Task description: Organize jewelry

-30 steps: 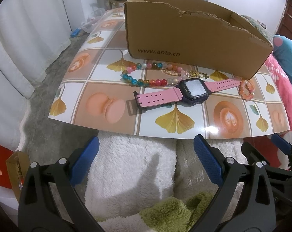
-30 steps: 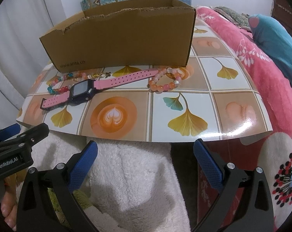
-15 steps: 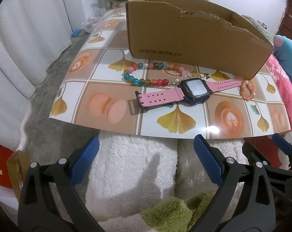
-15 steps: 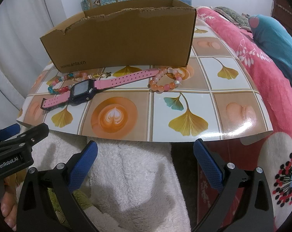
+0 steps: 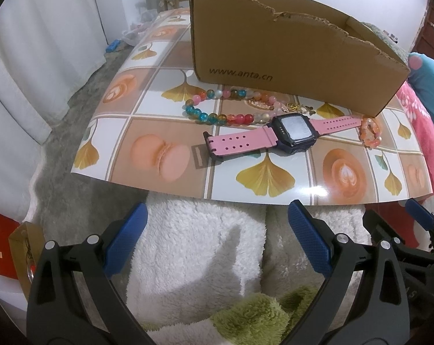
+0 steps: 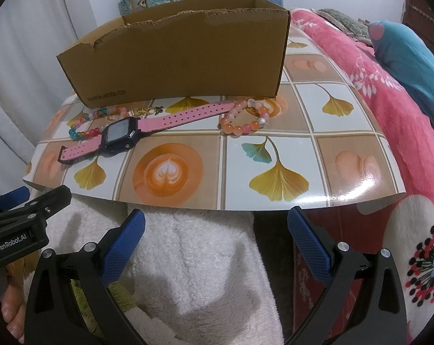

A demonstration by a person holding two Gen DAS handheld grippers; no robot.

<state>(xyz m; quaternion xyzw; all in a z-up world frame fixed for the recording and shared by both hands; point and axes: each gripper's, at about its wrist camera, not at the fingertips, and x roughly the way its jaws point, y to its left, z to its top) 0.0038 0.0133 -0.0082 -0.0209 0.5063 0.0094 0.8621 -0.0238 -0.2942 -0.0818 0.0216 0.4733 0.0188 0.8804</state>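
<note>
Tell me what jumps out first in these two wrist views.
The pink watch lies flat across the middle of the tiled mat, in front of the torn cardboard box. A multicoloured bead bracelet sits by the watch's left side between it and the box, and a small orange bead bracelet lies at the strap's right end. Both grippers, left and right, hang open short of the mat over white fleece.

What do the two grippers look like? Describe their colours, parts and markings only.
Both match. The left gripper has two black plastic arms with triangular cut-outs and silver screw heads, each tipped with a blue cross-hatched pad. The right gripper is built the same. In the right wrist view, the left gripper's black body carries white "GenRobot.AI" lettering. No cables or sleeves show.
</note>
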